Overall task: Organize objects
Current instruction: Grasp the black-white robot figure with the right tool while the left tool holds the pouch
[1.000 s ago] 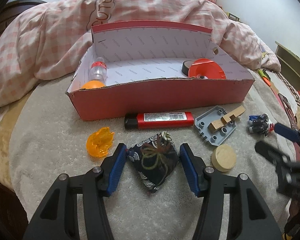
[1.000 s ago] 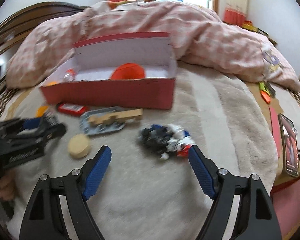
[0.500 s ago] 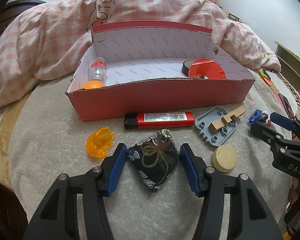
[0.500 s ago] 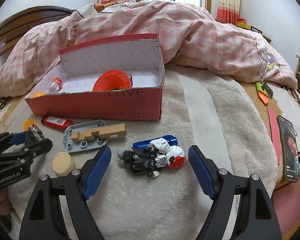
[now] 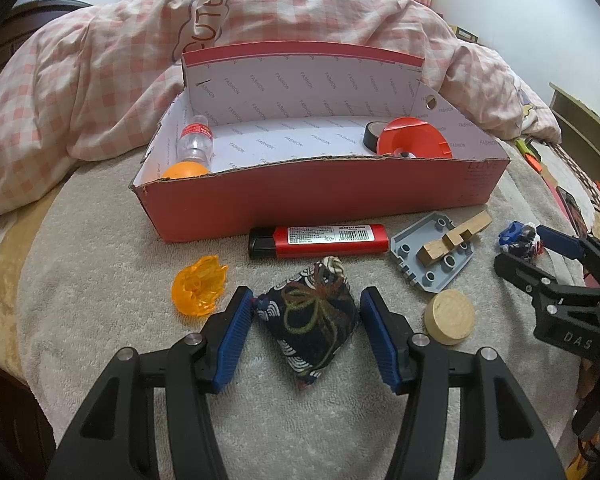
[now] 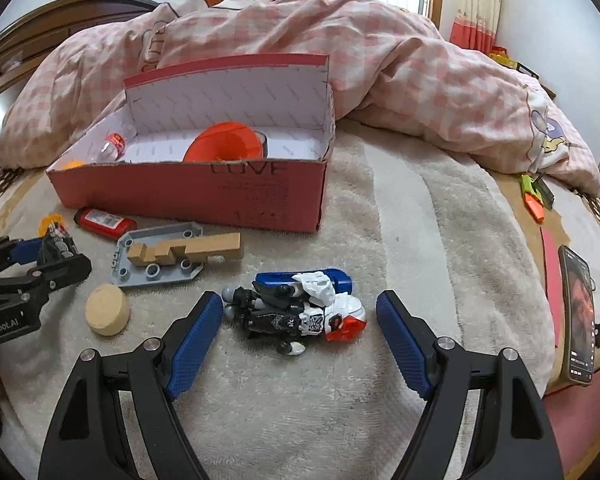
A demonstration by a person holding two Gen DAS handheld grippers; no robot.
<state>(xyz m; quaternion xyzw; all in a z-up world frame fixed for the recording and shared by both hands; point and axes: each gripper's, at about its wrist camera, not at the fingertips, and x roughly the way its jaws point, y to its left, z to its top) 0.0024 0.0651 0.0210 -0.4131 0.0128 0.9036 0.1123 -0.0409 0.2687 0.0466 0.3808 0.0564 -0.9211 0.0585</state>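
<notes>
Beside the pouch [image 5: 308,316]: lighter [image 5: 320,241], disc [image 5: 449,317].

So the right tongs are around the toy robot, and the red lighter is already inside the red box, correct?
Not quite. The red lighter lies on the blanket in front of the red box, not inside it, as the left wrist view shows. The closing right tongs do bracket the toy robot.

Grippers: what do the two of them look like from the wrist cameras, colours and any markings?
Both are alike: the left gripper and right gripper have black plastic frames with triangular cut-outs, silver pivot screws and blue ribbed pads. White lettering marks their sides: "DAS" and "GenRobot.AI", partly cut off.
</notes>
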